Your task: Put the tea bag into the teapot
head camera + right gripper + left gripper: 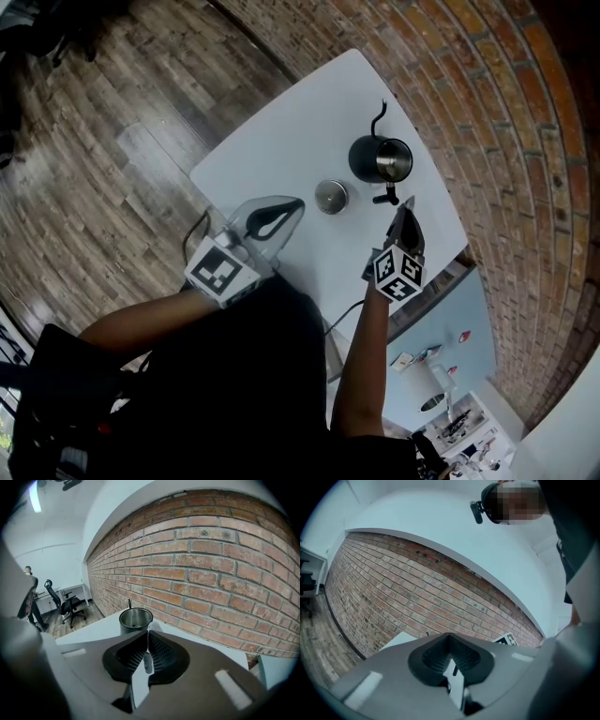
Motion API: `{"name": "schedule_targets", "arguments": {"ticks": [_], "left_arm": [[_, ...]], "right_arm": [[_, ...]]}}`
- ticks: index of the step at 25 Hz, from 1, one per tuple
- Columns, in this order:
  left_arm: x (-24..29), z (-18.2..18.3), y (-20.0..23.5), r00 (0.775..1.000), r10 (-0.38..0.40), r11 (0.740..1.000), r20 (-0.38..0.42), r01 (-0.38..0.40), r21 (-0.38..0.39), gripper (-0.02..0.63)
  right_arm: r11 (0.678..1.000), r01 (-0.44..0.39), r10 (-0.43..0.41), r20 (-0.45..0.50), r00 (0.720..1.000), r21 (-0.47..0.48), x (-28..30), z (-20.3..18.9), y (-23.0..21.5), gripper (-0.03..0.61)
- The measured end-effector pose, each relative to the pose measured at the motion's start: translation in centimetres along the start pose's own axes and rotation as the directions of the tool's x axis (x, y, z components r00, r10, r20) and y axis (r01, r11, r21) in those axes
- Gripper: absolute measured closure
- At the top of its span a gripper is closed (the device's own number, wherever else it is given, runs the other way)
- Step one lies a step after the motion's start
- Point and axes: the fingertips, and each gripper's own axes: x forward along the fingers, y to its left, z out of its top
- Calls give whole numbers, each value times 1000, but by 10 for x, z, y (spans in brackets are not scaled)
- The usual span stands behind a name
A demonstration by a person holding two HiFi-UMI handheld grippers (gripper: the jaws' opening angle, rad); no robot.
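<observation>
**Holding 1 tea bag short of the open teapot**

1. Worktop: white, set against a brick wall. It carries the teapot and its lid.
2. Teapot: dark, with a thin curved spout, upright near the wall side, mouth uncovered. Risks, as judged: the mouth is narrow, so an off-centre approach could knock the rim and shift or tip the pot. It could also drop the bag onto the worktop beside it. A pinch on so little of the bag could slip before the mouth is reached.
3. Right gripper: jaws closed almost fully on a thin pale piece. It is angled down, with its tips near the teapot's handle side but apart from it.
4. Left gripper: jaws closed tip to tip, nothing between them. It sits over the near part of the worktop, well apart from the teapot.
5. Lid: round, metal, lying on the worktop just beside the teapot.
6. Tea bag: only a small pale sliver shows, pinched between the right jaws and judged to be its tag or string. No view shows the bag's body.
</observation>
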Motion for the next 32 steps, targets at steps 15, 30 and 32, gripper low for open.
{"name": "schedule_targets", "arguments": {"ticks": [15,30,32], "left_arm": [[-3,3,23,999,-8,1000,-32,8,10,614],[4,12,31,999,-16,1000,-39,17,14,614],[5,12,33,999,-13,1000,-43,14,15,614]], "right_arm": [[1000,8,-8,22,1000,14,19,26,14,568],[1000,-12,12,28,1000,4,40,40,22,568],[1000,-16,16,34,999,7,43,44,23,568]]}}
